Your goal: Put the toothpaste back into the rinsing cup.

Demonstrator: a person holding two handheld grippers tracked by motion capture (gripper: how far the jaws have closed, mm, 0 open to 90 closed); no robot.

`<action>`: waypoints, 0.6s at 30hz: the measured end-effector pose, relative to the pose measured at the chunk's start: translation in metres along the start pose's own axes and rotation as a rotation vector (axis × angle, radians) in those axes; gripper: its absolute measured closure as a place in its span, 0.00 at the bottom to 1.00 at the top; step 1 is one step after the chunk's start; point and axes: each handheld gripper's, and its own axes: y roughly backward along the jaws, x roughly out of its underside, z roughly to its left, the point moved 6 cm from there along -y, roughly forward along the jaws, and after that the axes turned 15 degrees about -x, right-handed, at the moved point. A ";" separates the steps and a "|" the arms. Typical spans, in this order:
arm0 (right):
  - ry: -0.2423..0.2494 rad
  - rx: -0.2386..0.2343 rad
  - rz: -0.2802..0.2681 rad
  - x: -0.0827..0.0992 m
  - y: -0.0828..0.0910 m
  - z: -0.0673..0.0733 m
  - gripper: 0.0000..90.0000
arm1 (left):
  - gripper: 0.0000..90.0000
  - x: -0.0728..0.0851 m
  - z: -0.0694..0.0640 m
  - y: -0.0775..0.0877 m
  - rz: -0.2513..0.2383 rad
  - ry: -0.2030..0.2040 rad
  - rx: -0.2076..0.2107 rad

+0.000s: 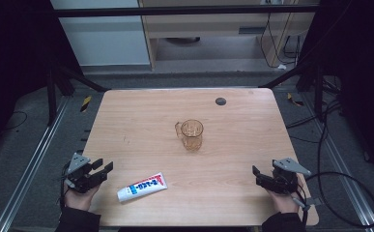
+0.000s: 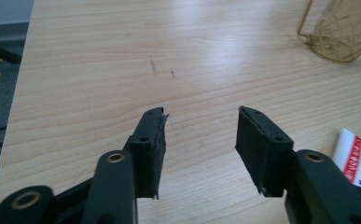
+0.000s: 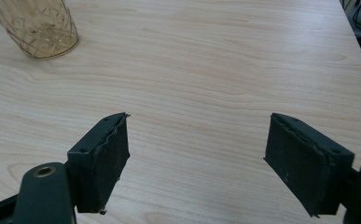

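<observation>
Wooden surface [image 1: 233, 145] bearing amber cup [image 1: 192, 134] and toothpaste tube [image 1: 142, 187]; left tool [image 1: 102, 170] and right tool [image 1: 258, 175] both released, empty

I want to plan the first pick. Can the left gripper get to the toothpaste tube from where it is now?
Probably yes. The left gripper is open and empty, and the toothpaste tube lies flat close beside it, with bare table between them. The glass mug stands farther off, out of the way.
</observation>
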 end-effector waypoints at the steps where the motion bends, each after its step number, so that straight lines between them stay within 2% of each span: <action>1: -0.006 -0.002 -0.001 0.000 0.000 0.002 0.24 | 0.62 -0.001 -0.002 0.002 -0.003 -0.010 0.010; 4: 0.024 0.012 0.016 0.002 0.001 0.004 0.25 | 0.70 -0.002 -0.008 0.008 0.000 -0.040 0.028; 8: 0.028 0.002 0.026 0.003 0.001 0.011 0.25 | 0.80 -0.001 -0.015 0.012 0.027 -0.064 0.070; 13: 0.065 0.015 0.032 0.002 0.001 0.018 0.25 | 0.90 0.005 -0.023 0.011 0.092 -0.109 0.110; 16: 0.059 0.011 0.029 0.001 0.001 0.020 0.25 | 0.96 0.011 -0.028 0.009 0.140 -0.138 0.127; 18: 0.066 0.010 0.030 0.002 0.001 0.019 0.25 | 0.98 0.015 -0.031 0.007 0.172 -0.178 0.124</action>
